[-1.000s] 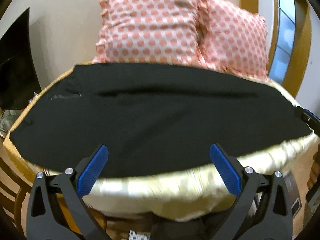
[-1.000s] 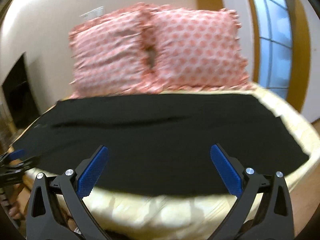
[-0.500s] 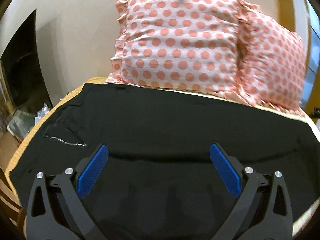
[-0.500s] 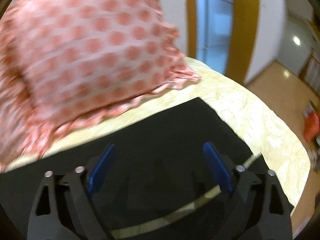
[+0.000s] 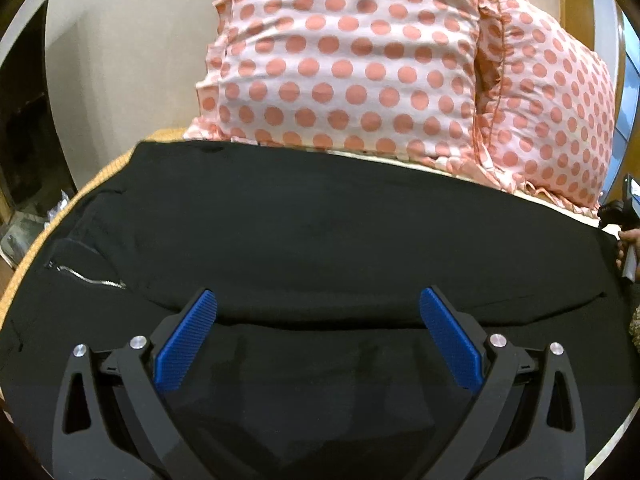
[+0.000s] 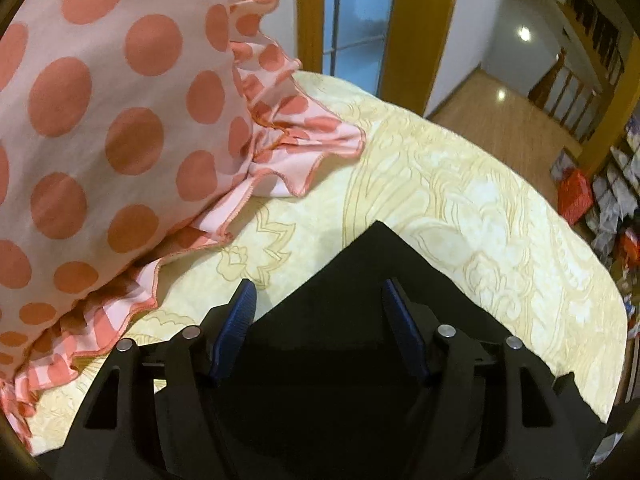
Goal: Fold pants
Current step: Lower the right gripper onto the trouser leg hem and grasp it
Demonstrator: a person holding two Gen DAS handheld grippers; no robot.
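Right wrist: black pants (image 6: 384, 280) (no legible label)

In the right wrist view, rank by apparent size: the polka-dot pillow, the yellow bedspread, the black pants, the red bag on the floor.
1. polka-dot pillow, enlarged by nearness
2. yellow bedspread and black pants: too close to rank, gripper hides much
3. red bag, smallest, far off

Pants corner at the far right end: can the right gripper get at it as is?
Probably yes. The right gripper is open, its fingers straddling the corner of the black pants on the yellow bedspread; the polka-dot pillow sits off to the left, clear.
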